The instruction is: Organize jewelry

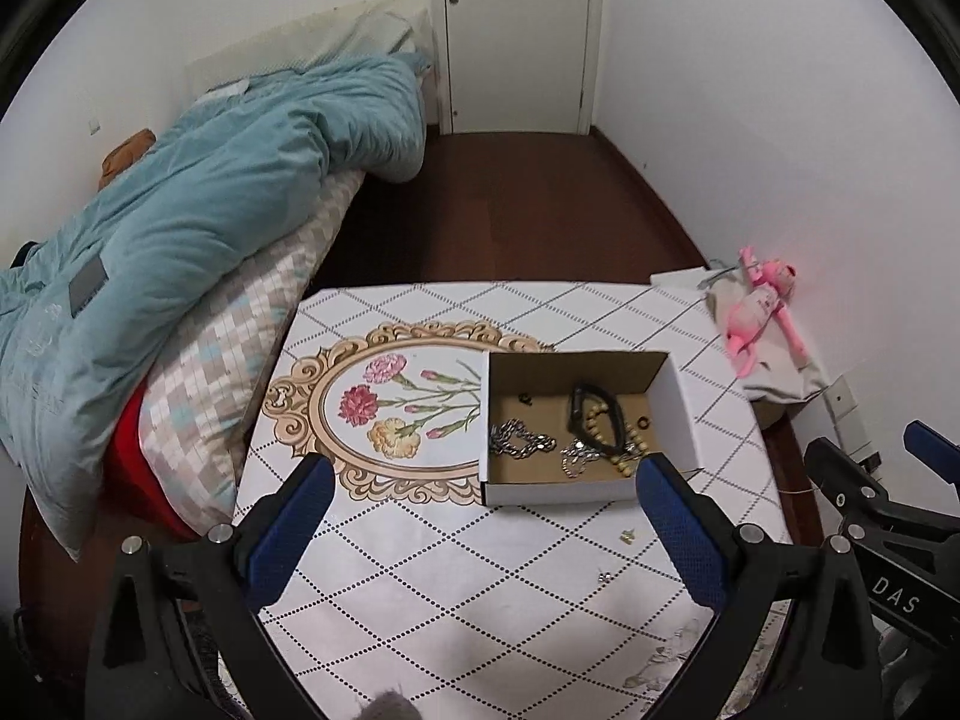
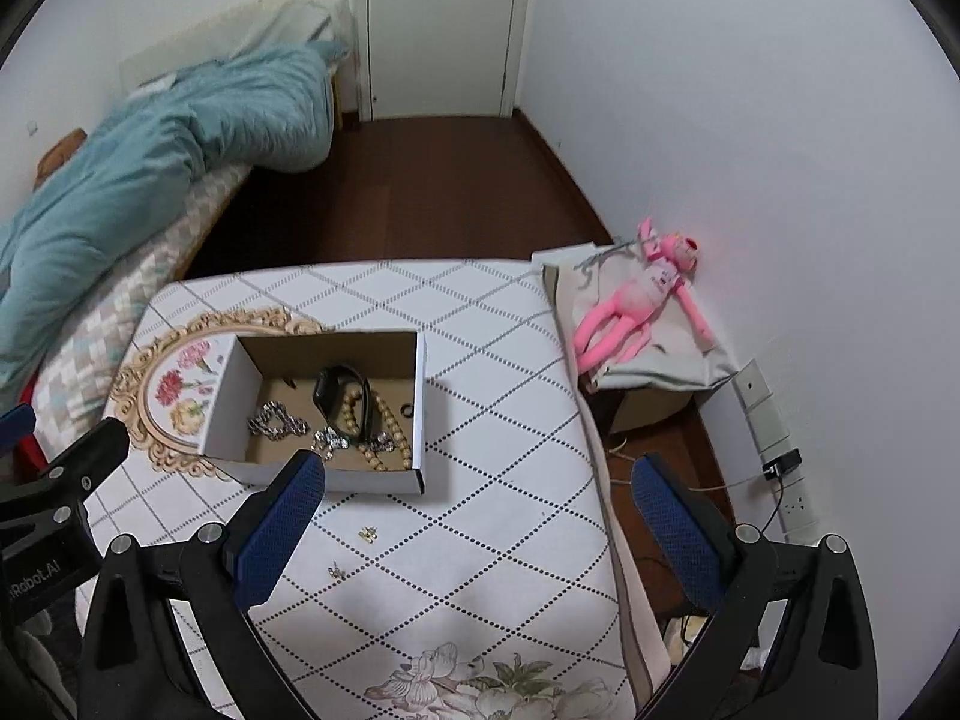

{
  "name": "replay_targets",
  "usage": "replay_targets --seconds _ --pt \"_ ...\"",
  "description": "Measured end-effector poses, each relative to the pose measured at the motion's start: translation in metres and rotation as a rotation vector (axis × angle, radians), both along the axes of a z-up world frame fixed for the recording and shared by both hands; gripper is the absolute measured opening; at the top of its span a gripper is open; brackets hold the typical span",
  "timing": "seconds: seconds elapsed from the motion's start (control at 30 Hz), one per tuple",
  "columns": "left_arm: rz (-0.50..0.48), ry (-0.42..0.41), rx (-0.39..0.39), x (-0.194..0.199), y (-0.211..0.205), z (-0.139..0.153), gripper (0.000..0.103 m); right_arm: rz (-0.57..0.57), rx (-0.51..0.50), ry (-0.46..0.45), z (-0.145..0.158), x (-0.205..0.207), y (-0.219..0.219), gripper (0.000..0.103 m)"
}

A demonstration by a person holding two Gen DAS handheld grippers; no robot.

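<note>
A white cardboard box (image 1: 675,414) (image 2: 225,414) stands on the table and holds a black band (image 1: 591,417) (image 2: 336,396), a silver chain (image 1: 519,441) (image 2: 276,423), a beige bead string (image 2: 390,426) and small rings. Two small earrings lie loose on the cloth in front of the box: a gold one (image 1: 628,536) (image 2: 368,533) and a silver one (image 1: 603,577) (image 2: 336,570). My left gripper (image 1: 486,468) is open above the table near the box's front. My right gripper (image 2: 477,468) is also open, hovering over the table's right part with nothing between its fingers.
The table (image 1: 420,570) (image 2: 492,420) wears a white diamond-patterned cloth with a flower medallion. A bed with a teal duvet (image 1: 180,228) runs along the left. A pink plush toy (image 2: 636,300) lies on a grey cloth at the right wall, beside sockets and cables.
</note>
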State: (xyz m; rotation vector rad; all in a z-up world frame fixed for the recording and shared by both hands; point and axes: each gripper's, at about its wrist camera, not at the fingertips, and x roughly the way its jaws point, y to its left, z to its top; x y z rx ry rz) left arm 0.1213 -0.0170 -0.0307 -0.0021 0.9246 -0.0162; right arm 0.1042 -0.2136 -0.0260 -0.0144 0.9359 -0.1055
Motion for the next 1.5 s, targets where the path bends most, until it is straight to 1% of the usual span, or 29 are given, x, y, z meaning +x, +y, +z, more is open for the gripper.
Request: replay_targets --seconds 0.27,0.47,0.6,0.7,0.77,0.83,0.87,0.93,1.0,1.07,1.13,1.17,1.2,1.23,1.3,1.37,1.47,1.5 --pt "-0.009 -0.040 -0.023 -0.013 0.001 0.024 0.103 -0.013 0.009 -0.075 0.035 -0.023 -0.002 0.103" --pt "-0.007 -0.062 -0.038 -0.020 0.001 0.037 0.103 -0.008 0.020 -0.108 0.051 -0.033 0.000 0.103" --pt "0.002 -0.064 -0.023 -0.021 -0.001 0.038 0.103 -0.003 0.044 -0.112 0.054 -0.035 -0.001 0.103" --pt "0.021 -0.035 0.017 -0.017 -0.002 0.026 0.103 -0.002 0.066 -0.091 0.047 -0.032 -0.003 0.103" --pt "0.027 -0.011 0.024 -0.012 -0.001 0.011 0.103 0.002 0.064 -0.064 0.033 -0.026 -0.003 0.103" --pt "0.026 0.018 0.031 -0.006 0.001 -0.008 0.103 0.016 0.083 -0.032 0.013 -0.020 -0.003 0.103" --pt "0.024 0.053 0.038 -0.001 0.002 -0.025 0.103 0.021 0.087 -0.018 0.004 -0.018 -0.002 0.103" --pt "0.024 0.096 0.052 0.003 0.003 -0.047 0.103 0.038 0.106 0.050 -0.029 -0.008 0.001 0.103" --pt "0.028 0.148 0.066 0.009 0.006 -0.075 0.103 0.056 0.124 0.088 -0.055 -0.003 0.005 0.103" --pt "0.032 0.186 0.076 0.012 0.009 -0.098 0.103 0.084 0.141 0.143 -0.089 0.004 0.012 0.095" --pt "0.034 0.221 0.081 0.015 0.011 -0.118 0.103 0.104 0.149 0.183 -0.115 0.010 0.018 0.083" --pt "0.036 0.234 0.087 0.016 0.012 -0.127 0.103 0.110 0.151 0.199 -0.126 0.012 0.022 0.080" --pt "0.039 0.244 0.095 0.017 0.013 -0.133 0.103 0.119 0.161 0.211 -0.140 0.016 0.026 0.075" --pt "0.041 0.258 0.100 0.017 0.014 -0.143 0.103 0.122 0.160 0.216 -0.148 0.018 0.028 0.070" --pt "0.049 0.278 0.103 0.018 0.019 -0.154 0.103 0.133 0.160 0.229 -0.166 0.023 0.034 0.064" --pt "0.054 0.291 0.102 0.018 0.022 -0.162 0.103 0.139 0.161 0.234 -0.176 0.026 0.038 0.061" --pt "0.056 0.298 0.115 0.019 0.024 -0.172 0.103 0.160 0.152 0.246 -0.192 0.029 0.046 0.052" --pt "0.055 0.299 0.116 0.018 0.024 -0.175 0.103 0.166 0.154 0.252 -0.197 0.029 0.049 0.041"
